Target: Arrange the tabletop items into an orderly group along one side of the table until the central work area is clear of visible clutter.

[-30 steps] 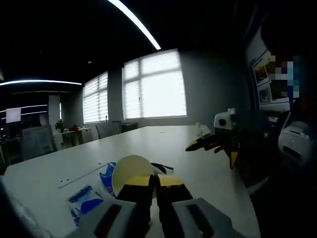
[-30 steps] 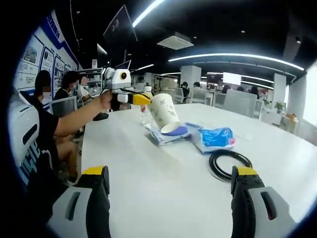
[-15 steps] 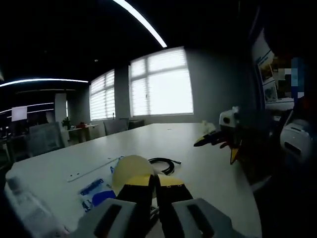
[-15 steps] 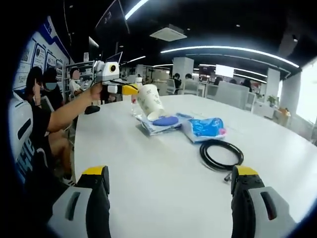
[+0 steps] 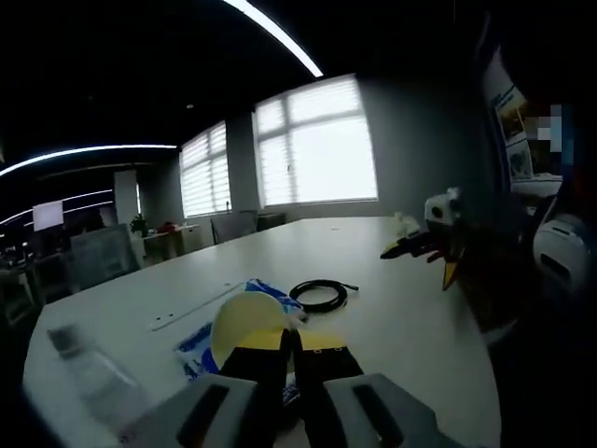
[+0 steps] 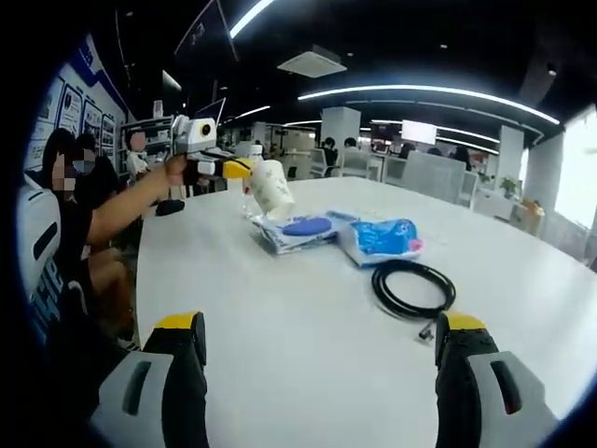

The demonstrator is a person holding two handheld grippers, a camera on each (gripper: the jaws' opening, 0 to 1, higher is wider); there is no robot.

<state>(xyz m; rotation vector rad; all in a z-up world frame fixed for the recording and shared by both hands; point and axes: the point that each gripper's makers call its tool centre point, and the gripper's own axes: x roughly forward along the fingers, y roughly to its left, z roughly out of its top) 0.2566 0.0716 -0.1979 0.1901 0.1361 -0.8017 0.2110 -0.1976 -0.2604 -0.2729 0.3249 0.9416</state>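
Grey moulded left gripper (image 5: 287, 347) with black jaws tipped in yellow is seen. Right gripper (image 6: 317, 329) is built alike: grey bodies with dark oval slots, black jaws, yellow caps. A black short sleeve (image 6: 82, 229) is worn on the person's arm; a white housing is seen beside it.

Left gripper view: dim, backlit by bright windows (image 5: 317, 145); foreground soft. Right gripper view: evenly lit by ceiling light strips (image 6: 429, 91); desk (image 6: 308, 327) shows mild glare. Fisheye bending toward edges.
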